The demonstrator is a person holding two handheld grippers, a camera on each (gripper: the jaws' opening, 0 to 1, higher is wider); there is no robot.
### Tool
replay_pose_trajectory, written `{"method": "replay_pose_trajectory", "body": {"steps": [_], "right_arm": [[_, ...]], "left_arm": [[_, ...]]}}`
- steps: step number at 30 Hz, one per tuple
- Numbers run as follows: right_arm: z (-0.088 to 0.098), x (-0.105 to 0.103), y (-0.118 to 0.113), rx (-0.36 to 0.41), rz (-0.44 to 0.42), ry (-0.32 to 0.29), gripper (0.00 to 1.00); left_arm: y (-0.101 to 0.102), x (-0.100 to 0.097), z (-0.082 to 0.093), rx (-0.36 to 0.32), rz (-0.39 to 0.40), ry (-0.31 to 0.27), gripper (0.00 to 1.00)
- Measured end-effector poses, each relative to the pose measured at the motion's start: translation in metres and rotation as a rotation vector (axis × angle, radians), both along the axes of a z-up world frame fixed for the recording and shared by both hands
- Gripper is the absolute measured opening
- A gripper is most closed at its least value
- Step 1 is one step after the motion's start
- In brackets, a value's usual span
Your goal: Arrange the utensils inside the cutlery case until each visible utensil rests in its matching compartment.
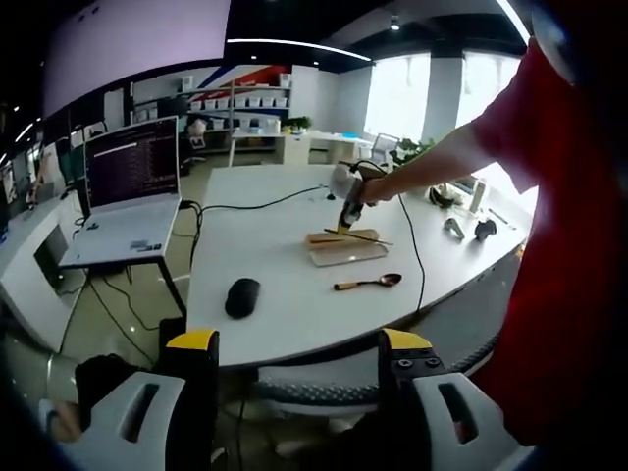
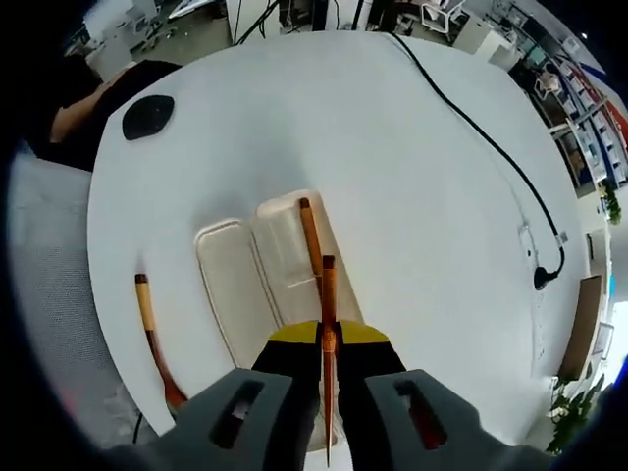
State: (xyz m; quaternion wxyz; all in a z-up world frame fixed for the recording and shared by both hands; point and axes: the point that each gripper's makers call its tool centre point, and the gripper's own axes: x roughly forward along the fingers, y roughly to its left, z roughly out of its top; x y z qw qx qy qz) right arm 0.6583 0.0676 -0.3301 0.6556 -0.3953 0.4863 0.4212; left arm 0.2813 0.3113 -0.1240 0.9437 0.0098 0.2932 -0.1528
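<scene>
Cutlery case (image 2: 257,275): open on the white table (image 2: 412,186), two pale halves side by side, directly ahead of the right gripper (image 2: 328,339).
Chopsticks: one (image 2: 328,324) pinched between the right gripper's pressed jaws; another (image 2: 310,240) lies across the case.
Spoon (image 2: 152,339): on the table beside the case, apart from it.
Right hand (image 1: 378,186): arm reaches over the table, gripper pointing down at the case.
Left gripper (image 1: 299,343): jaws spread, held back off the table edge.
Table: mouse (image 1: 242,296), black cable (image 2: 491,147).
Room: office, laptop (image 1: 128,191) on a side stand, shelves, bright windows.
</scene>
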Motion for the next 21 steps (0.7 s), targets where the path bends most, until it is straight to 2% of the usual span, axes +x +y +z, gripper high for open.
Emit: {"method": "replay_pose_trajectory", "body": {"steps": [11,21], "right_arm": [[-0.002,-0.004,0.004,-0.005,0.032,0.006,0.02],[-0.011,-0.009,0.014,-0.028,0.108,0.016,0.02]], "left_arm": [[0.0,-0.001,-0.003,-0.005,0.012,0.003,0.68],[0.0,-0.003,-0.005,-0.006,0.035,0.009,0.68]]}}
